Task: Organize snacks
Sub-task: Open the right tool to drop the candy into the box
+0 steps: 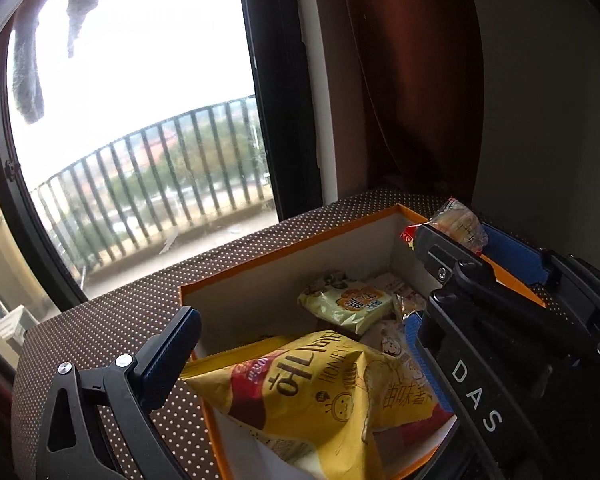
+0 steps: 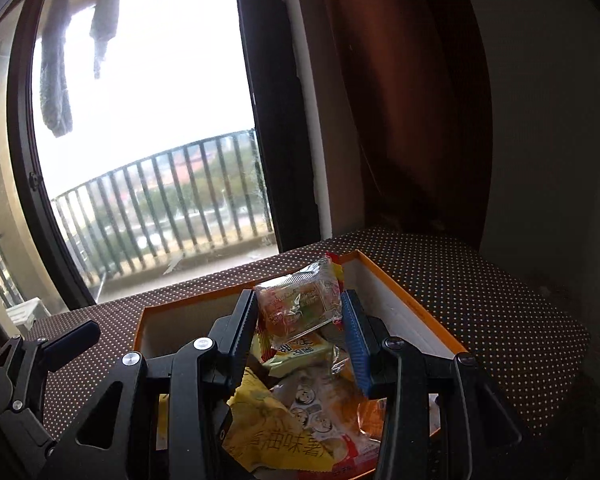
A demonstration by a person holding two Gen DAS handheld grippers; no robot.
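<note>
Right gripper (image 2: 300, 320) clamped on crinkly clear packet (image 2: 298, 308) above orange-rimmed box (image 2: 400, 292); left gripper (image 1: 300, 312) spread wide, empty; glossy yellow bag (image 1: 300, 396) inside; dotted cloth (image 2: 480, 280) underneath

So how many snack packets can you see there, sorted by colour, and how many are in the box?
Yellow: 1, the big crisp bag in the orange box.
Pale green: 1, a small packet in the box.
White and orange: 1, a printed packet in the box.
Clear: 1, a wrapped snack held above the box by the right gripper.
Total: 4 clearly visible, 3 in the box; others may be hidden.
</note>
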